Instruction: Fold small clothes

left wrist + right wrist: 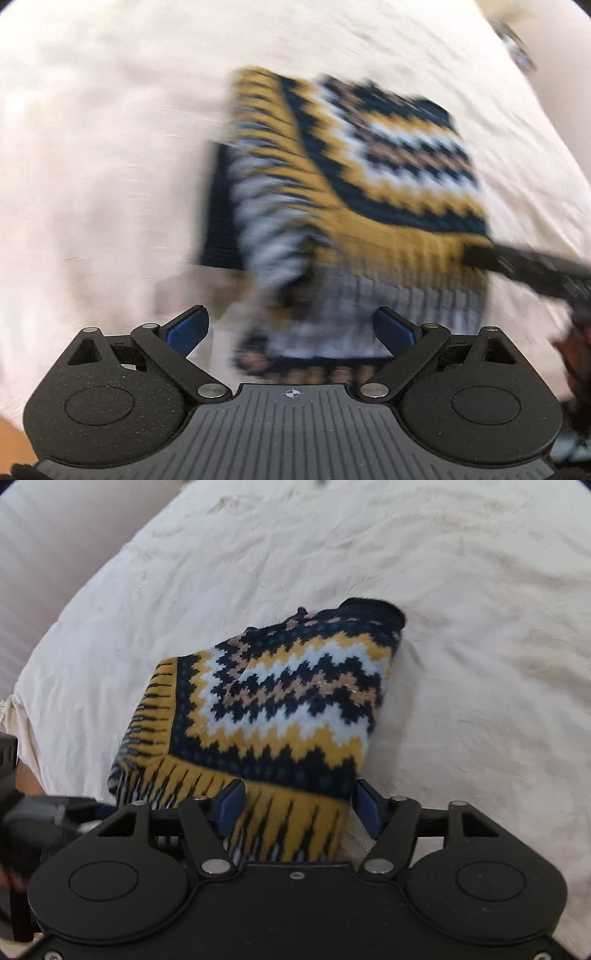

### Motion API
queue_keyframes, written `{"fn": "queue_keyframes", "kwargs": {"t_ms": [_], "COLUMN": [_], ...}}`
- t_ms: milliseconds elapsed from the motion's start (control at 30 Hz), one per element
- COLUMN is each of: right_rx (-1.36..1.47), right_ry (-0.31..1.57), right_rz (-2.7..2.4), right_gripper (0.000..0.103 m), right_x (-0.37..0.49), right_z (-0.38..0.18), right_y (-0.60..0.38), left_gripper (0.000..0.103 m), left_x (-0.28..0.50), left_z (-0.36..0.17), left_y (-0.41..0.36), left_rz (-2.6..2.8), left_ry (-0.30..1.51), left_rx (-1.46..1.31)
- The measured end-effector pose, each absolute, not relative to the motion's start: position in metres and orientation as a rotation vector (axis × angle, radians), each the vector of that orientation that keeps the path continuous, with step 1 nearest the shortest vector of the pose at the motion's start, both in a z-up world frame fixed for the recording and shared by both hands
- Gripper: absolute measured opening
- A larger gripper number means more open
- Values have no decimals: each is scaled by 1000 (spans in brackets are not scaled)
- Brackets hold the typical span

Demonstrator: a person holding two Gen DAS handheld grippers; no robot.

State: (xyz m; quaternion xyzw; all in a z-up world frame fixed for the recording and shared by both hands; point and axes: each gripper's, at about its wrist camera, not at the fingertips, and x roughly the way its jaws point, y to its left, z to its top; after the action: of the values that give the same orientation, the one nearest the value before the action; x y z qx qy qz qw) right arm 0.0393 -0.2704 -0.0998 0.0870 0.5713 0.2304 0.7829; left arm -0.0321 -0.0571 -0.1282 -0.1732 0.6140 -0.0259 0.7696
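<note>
Zigzag-knit sweater [280, 701], folded, on wrinkled cream sheet [461, 635]

Only obstacle on the bed sheet [461, 635] is the folded knit sweater [280, 709], lying mid-sheet. Sheet is bare and wrinkled on the far side and to both sides of it, open to pass. Near edge is crowded: right gripper [299, 805] straddles the sweater's hem, left gripper [291, 325] hangs just beside it.
</note>
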Motion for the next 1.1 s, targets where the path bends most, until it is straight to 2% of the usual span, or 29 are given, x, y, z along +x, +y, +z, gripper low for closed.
{"fn": "queue_keyframes", "kwargs": {"t_ms": [100, 333, 433, 567, 733, 900, 1000, 1100], "right_rx": [176, 148, 121, 75, -9, -57, 4, 64], "right_ry": [1200, 1142, 1098, 991, 841, 693, 721, 794], "right_rz": [473, 378, 333, 298, 247, 174, 215, 230], "right_gripper": [76, 80, 88, 91, 101, 102, 102, 102], "right_x": [23, -2, -13, -33, -59, -77, -78, -75], "right_z": [-97, -86, -78, -60, -36, -13, -4, 3], "right_y": [-285, -310, -323, -329, -328, -322, -324, -325], "left_gripper": [97, 97, 98, 98, 98, 98, 97, 97], "left_x": [-41, -55, -68, -82, -86, -83, -84, -87], "left_z": [-126, -105, -84, -47, -11, 11, 19, 25], "left_y": [-37, -50, -67, -77, -102, -129, -139, -137], "left_rz": [40, 141, 171, 157, 157, 278, 316, 272], "left_ry": [1315, 1209, 1138, 1036, 942, 923, 939, 966], "left_rx": [-344, -240, -171, -52, 1, 81, 117, 32]}}
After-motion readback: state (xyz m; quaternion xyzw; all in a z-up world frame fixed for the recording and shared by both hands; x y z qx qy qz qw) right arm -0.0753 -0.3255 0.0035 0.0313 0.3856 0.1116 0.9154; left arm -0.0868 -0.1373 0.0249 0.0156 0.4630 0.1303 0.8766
